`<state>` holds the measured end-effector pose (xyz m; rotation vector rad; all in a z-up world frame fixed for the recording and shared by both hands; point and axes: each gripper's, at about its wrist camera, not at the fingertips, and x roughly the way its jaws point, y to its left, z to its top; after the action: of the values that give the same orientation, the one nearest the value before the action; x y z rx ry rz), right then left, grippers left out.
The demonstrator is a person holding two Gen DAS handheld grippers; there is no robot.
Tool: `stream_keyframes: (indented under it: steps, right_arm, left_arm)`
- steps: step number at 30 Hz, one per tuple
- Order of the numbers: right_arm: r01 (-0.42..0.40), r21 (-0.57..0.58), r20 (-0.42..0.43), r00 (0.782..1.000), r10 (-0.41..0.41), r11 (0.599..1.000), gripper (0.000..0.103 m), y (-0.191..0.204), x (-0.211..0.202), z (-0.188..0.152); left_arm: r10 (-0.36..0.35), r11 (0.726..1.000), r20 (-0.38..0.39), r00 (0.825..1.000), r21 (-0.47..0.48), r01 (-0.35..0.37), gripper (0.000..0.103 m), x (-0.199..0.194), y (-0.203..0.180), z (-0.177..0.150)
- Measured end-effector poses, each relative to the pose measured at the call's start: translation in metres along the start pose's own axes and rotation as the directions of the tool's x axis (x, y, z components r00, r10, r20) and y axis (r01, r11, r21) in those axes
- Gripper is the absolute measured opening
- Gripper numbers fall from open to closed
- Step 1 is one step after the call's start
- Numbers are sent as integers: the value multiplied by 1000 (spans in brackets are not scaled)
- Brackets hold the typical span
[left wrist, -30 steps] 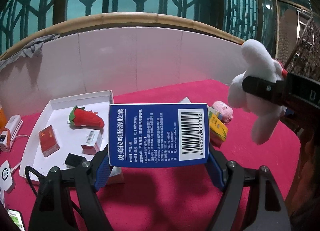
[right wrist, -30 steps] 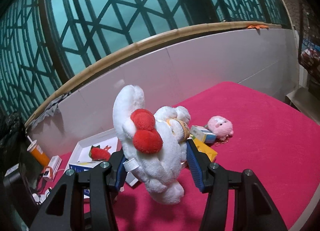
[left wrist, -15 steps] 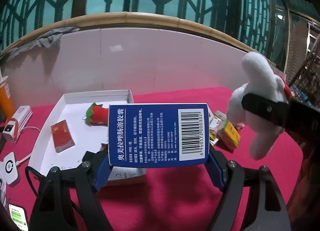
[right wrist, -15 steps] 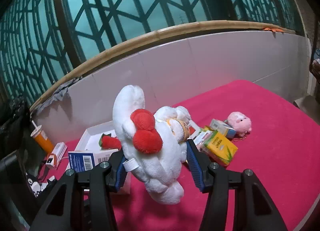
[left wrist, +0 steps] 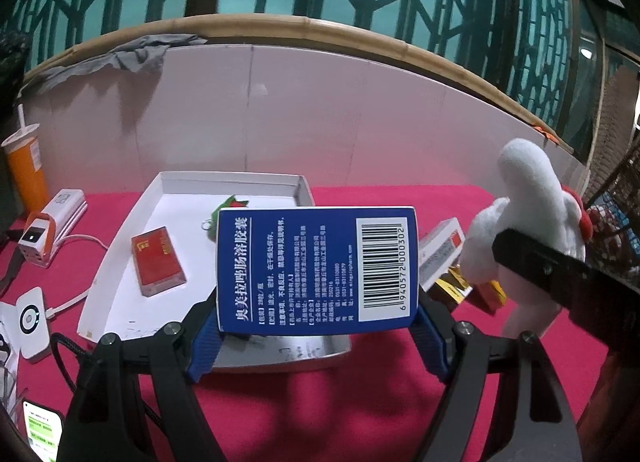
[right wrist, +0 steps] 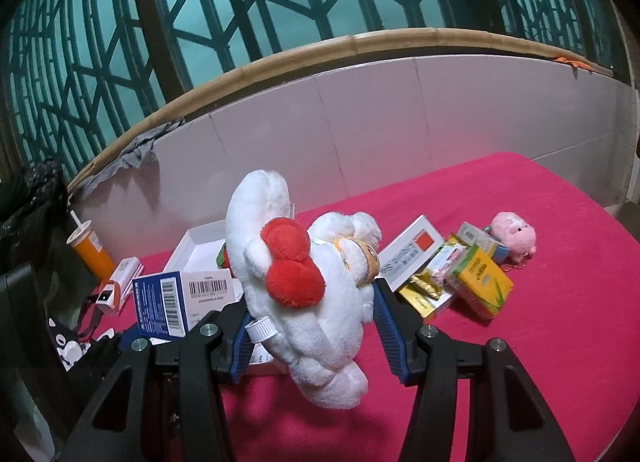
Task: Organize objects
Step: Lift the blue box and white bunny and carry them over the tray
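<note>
- Left gripper point(left wrist: 318, 336) clamped on blue box point(left wrist: 316, 268), held flat-face-up above near edge of white tray point(left wrist: 120, 258).
- Likely light, stiff card; smooth faces may slip; best pinched across short ends, gently, so walls do not buckle.
- Right gripper point(right wrist: 314, 332) closed around white plush point(right wrist: 304, 286), off the cloth, right of tray.
- Soft, squashy, light, no breakage risk; best gripped at mid-body, where bulk fills the pads.
- In tray: red box point(left wrist: 158, 260), strawberry toy point(left wrist: 234, 203).
- On pink cloth point(right wrist: 520, 342): yellow box point(right wrist: 480, 282), white box point(right wrist: 412, 258), pink pig point(right wrist: 514, 236), clustered well right of tray.
- White wall panel behind; green lattice above; orange cup point(left wrist: 26, 170) and chargers at left.
</note>
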<state>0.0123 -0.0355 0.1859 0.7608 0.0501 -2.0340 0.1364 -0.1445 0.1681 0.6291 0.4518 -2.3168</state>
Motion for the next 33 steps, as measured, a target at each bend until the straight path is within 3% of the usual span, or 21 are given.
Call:
stream_keyframes:
  steps: [16, 26, 33]
  right_arm:
    - [-35, -48, -68, 997, 32, 998, 58, 36, 28, -4]
    - [-63, -65, -125, 991, 55, 996, 58, 67, 61, 1]
    - [-97, -71, -176, 981, 83, 993, 58, 83, 92, -2]
  left_arm:
    - [100, 991, 8, 995, -88, -99, 80, -3, 74, 19]
    - [194, 972, -32, 981, -127, -196, 80, 16, 134, 51]
    - [150, 971, -82, 985, -178, -162, 80, 48, 152, 65]
